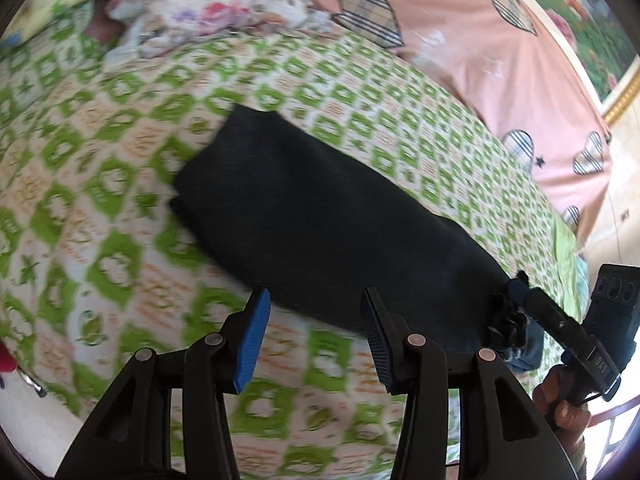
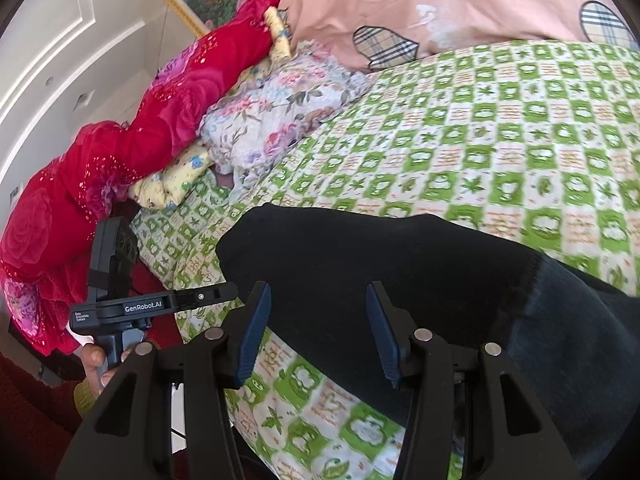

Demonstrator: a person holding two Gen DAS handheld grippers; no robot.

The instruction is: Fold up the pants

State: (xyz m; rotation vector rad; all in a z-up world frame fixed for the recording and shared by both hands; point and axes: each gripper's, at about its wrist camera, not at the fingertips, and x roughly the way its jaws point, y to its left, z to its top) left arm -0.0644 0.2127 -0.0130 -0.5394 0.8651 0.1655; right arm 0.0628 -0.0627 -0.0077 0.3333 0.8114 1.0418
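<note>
Lying folded on the green-checked bed (image 1: 120,184): dark pants (image 1: 312,216). Left claw (image 1: 316,340) is hovering released. Right claw (image 2: 318,332) is gaping released above the pants.

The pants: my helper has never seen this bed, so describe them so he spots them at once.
Start at the bed's green-and-white checked sheet. On it lie the pants, a long, flat, dark strip. They are the only plain dark item; the pink quilt and floral bedding beside are bright and patterned.

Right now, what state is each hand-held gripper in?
Left hand-held gripper: open, holding nothing, above the pants.
Right hand-held gripper: open, holding nothing.
</note>
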